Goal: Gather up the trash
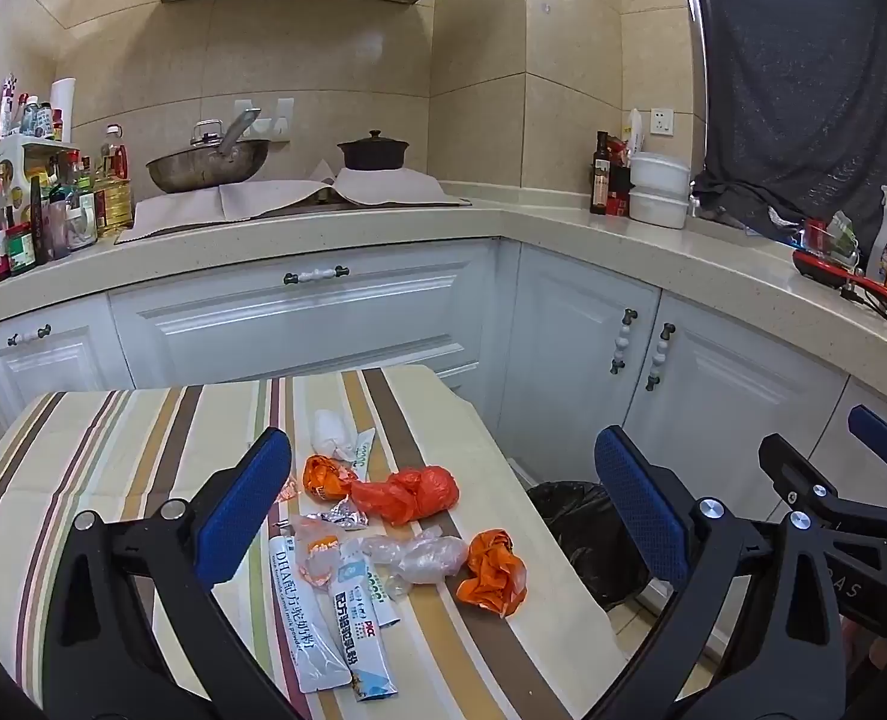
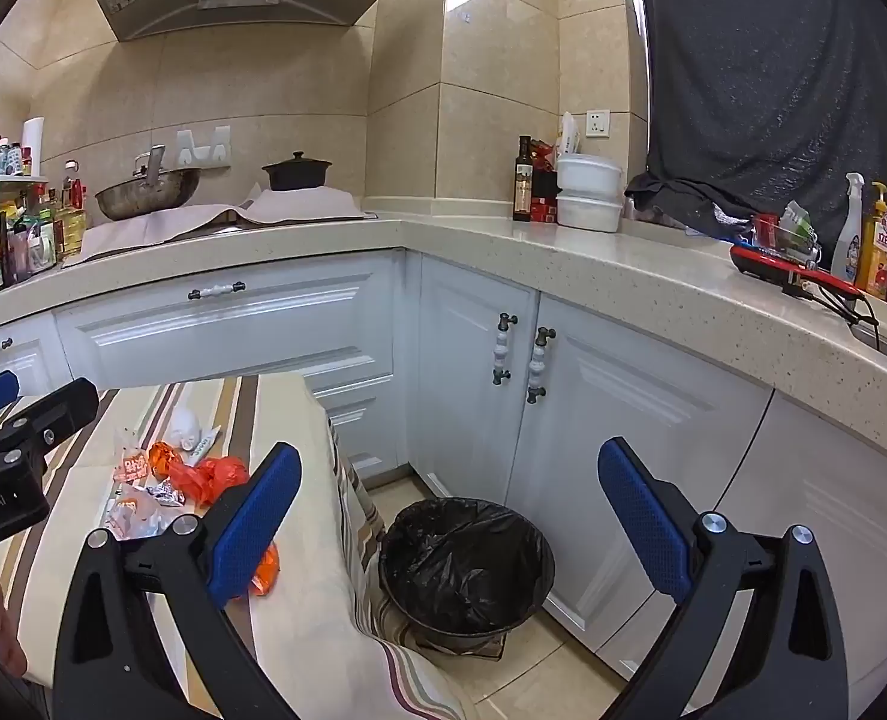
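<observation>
Left of the black lidded pot [image 1: 373, 151] sits a steel wok [image 1: 206, 171]; stacked white containers [image 1: 659, 189] stand right of it.

Trash pile [image 1: 383, 516] sits mid-table [image 1: 113, 438], bare striped cloth all around it, open approach from above. Bin [image 2: 467, 564] on floor just beside table's right edge, mouth unobstructed. White cabinets [image 2: 563, 420] close behind bin; left gripper [image 1: 443, 516] and right gripper [image 2: 449, 516] near each other.

Crinkled glossy plastic wrappers [image 1: 404, 495] lie on a striped cloth table cover [image 1: 113, 450]; the bin liner [image 2: 467, 558] shines.
</observation>
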A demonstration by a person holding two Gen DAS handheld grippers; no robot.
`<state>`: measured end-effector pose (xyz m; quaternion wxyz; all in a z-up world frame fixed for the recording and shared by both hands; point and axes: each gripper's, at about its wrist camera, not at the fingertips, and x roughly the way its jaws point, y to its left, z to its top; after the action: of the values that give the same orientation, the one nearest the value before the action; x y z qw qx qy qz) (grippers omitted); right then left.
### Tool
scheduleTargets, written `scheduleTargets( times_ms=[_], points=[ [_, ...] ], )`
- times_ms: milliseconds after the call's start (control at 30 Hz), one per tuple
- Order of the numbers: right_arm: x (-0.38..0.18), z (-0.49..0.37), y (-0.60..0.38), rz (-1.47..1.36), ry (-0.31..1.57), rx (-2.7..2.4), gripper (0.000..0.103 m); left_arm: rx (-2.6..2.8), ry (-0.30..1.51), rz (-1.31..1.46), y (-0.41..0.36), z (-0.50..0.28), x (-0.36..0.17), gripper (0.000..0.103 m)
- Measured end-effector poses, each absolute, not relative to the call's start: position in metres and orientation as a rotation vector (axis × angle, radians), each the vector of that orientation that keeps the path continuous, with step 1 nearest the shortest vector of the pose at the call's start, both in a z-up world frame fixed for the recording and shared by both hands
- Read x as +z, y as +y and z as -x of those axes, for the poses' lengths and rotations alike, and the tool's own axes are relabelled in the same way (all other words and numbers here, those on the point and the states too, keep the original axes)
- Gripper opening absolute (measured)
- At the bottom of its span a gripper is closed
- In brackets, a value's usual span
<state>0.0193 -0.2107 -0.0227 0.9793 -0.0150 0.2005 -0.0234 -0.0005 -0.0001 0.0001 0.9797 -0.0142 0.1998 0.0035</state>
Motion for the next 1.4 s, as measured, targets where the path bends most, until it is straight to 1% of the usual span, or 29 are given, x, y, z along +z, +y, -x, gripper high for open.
scheduleTargets(
  times_ms=[267,433,1400],
  points=[
    [-0.02,-0.019,-0.208,0.032,0.397,-0.053,0.097,0.006,0.41,0.032,0.0,0.0,0.0,0.099],
    [-0.019,-0.019,-0.203,0.031,0.395,-0.052,0.097,0.008,0.412,0.033,0.004,0.007,0.012,0.099],
    [-0.014,-0.022,-0.205,0.033,0.397,-0.039,0.097,0.017,0.426,0.044,0.016,-0.003,0.0,0.099]
  ],
)
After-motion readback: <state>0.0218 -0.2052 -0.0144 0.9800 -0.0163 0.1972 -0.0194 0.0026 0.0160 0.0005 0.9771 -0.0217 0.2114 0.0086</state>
